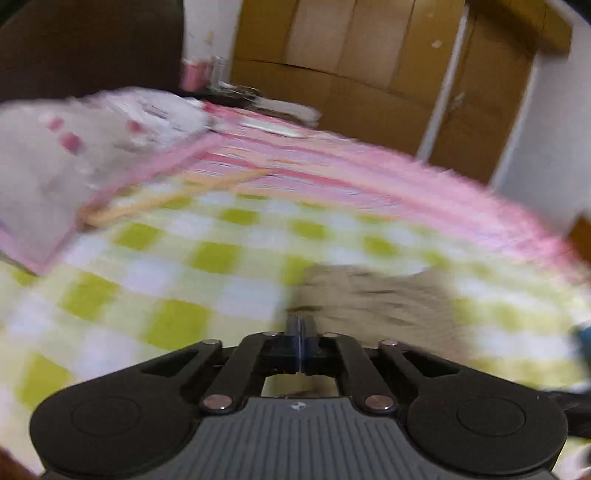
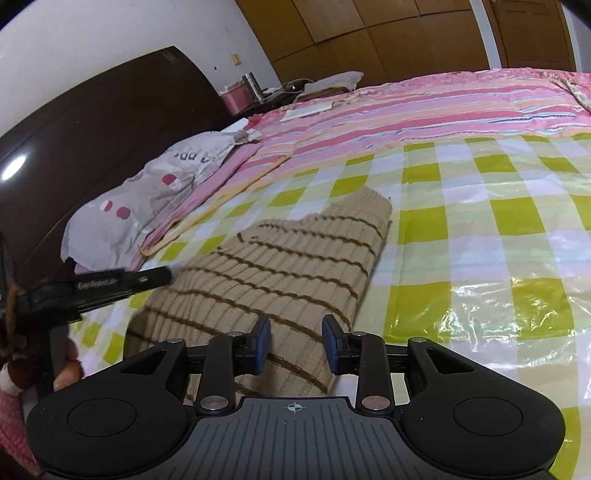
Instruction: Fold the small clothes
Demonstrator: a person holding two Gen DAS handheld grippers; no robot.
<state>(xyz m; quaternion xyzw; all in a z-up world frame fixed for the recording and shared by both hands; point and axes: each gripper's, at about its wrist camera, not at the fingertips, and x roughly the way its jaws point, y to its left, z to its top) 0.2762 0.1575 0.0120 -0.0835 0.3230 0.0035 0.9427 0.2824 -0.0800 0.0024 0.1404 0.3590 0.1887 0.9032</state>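
Note:
A beige ribbed garment with thin brown stripes (image 2: 295,251) lies lengthwise on the green-and-white checked bed cover (image 2: 480,229). My right gripper (image 2: 297,343) is open, its blue pads standing either side of the garment's near end, just above the cloth. My left gripper (image 2: 168,276) comes in from the left to the garment's left edge. The left wrist view is blurred; there the left gripper (image 1: 301,323) has its fingers pressed together at the edge of the beige garment (image 1: 369,295), apparently pinching a dark fold of it.
A grey pillow with red spots (image 2: 147,192) lies at the left by the dark headboard (image 2: 92,129). A pink striped quilt (image 2: 406,110) covers the far half of the bed. Behind are a bedside table with a pink box (image 2: 236,98) and a wooden wardrobe (image 2: 369,33). A hand (image 2: 66,373) holds the left gripper.

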